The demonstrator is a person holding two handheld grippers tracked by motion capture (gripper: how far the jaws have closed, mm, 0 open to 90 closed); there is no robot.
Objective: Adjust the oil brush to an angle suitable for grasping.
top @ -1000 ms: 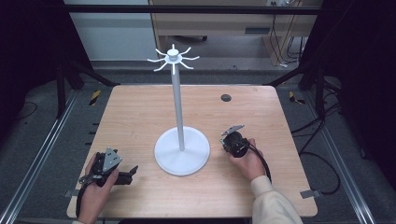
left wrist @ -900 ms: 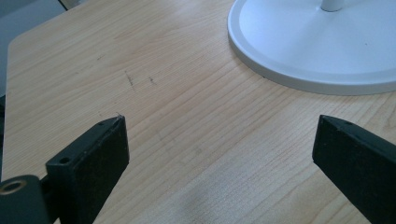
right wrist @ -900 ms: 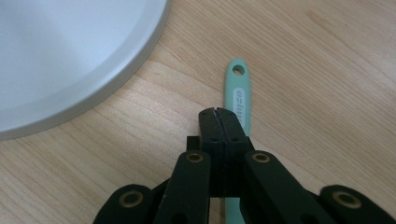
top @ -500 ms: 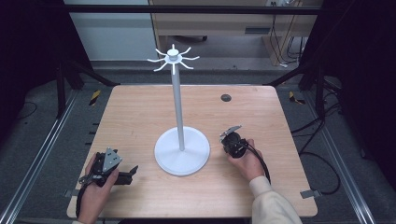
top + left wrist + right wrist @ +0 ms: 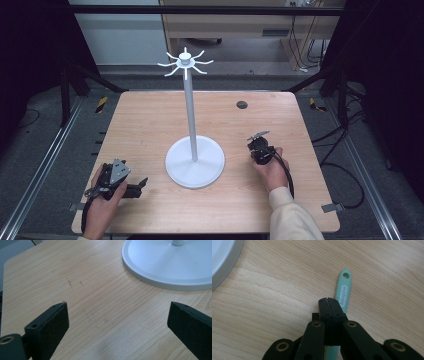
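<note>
A white stand rises from a round base point(image 5: 195, 162) at the table's middle, its pole topped by a ring of curved hooks point(image 5: 185, 62). A mint-green handle point(image 5: 343, 291) with a hanging hole at its tip lies flat on the wood. My right gripper point(image 5: 327, 301) hovers right over that handle, jaws pressed together with no gap; the handle passes beneath them. In the high view the right gripper point(image 5: 260, 147) rests just right of the base. My left gripper point(image 5: 117, 322) is open over bare wood, the base's rim point(image 5: 165, 281) ahead of it. It lies at the front left point(image 5: 137, 186).
The wooden table point(image 5: 150, 125) has a small dark round hole point(image 5: 242, 104) near its back right. Black cables trail from both grippers toward the front edge. Metal rails run along both sides of the table.
</note>
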